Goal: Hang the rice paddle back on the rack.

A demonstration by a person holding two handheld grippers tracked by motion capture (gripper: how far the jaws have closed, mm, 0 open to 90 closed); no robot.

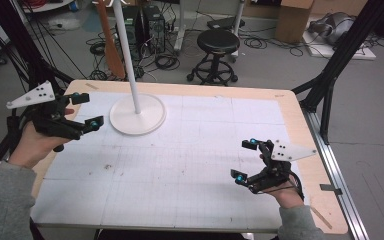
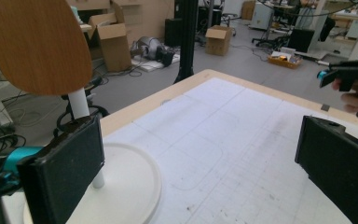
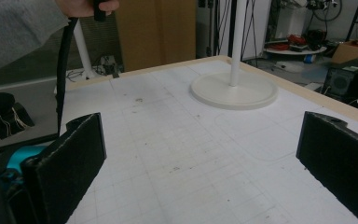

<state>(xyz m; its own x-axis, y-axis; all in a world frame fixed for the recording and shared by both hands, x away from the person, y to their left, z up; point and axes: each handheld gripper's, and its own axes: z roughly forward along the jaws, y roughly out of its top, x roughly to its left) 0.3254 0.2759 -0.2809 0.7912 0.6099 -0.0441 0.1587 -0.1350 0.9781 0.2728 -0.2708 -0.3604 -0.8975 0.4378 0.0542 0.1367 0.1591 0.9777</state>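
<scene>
White stand [image 1: 137, 116], round flat base with a slim upright white pole [image 1: 128, 55] rising from its middle — that's what I'm working toward, and it sits at the far left part of the white gridded table mat [image 1: 190, 155], just beside my left gripper [image 1: 86, 111]. Left gripper's jaws are spread wide, nothing between them; in the left gripper view the pole [image 2: 86, 135] pokes out right behind my left-hand pad, with the base disc [image 2: 135, 186] under it. Right gripper [image 1: 245, 161] hovers over the near right of the mat, well apart from the stand, jaws spread wide too, empty.

To do this reach well, I reckon I should swing the left gripper so the pole comes between the two pads rather than behind one, keep the jaws level, and close low on the pole where it's steadiest. Clipping the base rim could skid the whole thing.

Long axis: the pole runs straight up from the table, vertical, top pointing at the ceiling. A brown wooden paddle-shaped panel [image 2: 39, 44] shows up top in the left gripper view.
</scene>
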